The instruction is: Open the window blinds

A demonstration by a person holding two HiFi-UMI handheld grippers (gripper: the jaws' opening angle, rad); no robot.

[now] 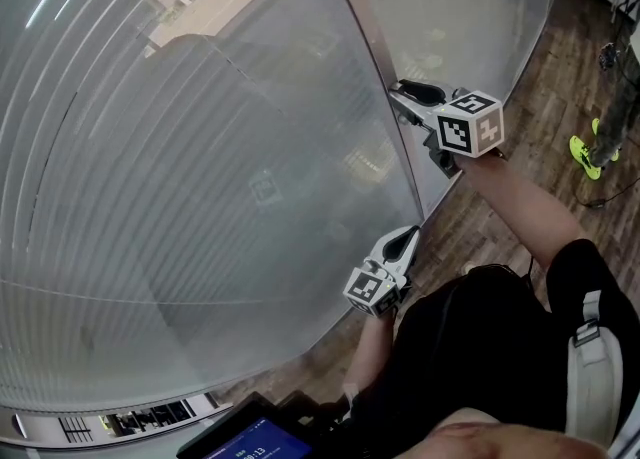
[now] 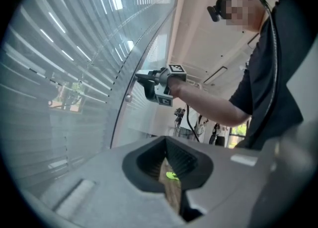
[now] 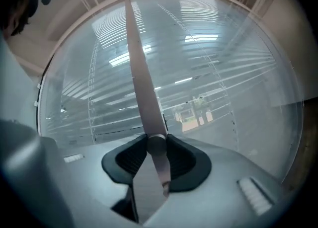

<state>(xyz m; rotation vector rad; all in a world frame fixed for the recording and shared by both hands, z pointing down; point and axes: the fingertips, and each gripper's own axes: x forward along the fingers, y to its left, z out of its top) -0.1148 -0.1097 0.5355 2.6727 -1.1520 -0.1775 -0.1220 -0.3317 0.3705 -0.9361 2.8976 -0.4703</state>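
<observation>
Pinching the blind knob (image 3: 156, 143) between its pads (image 3: 183, 158), right tool (image 3: 156, 148); left tool (image 2: 168, 165) pressed together.

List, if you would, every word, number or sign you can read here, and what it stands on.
No text can be read.
Blue screen: white characters, too small and blurred to read.
Marker cubes: black-and-white square patterns only, no words.
</observation>
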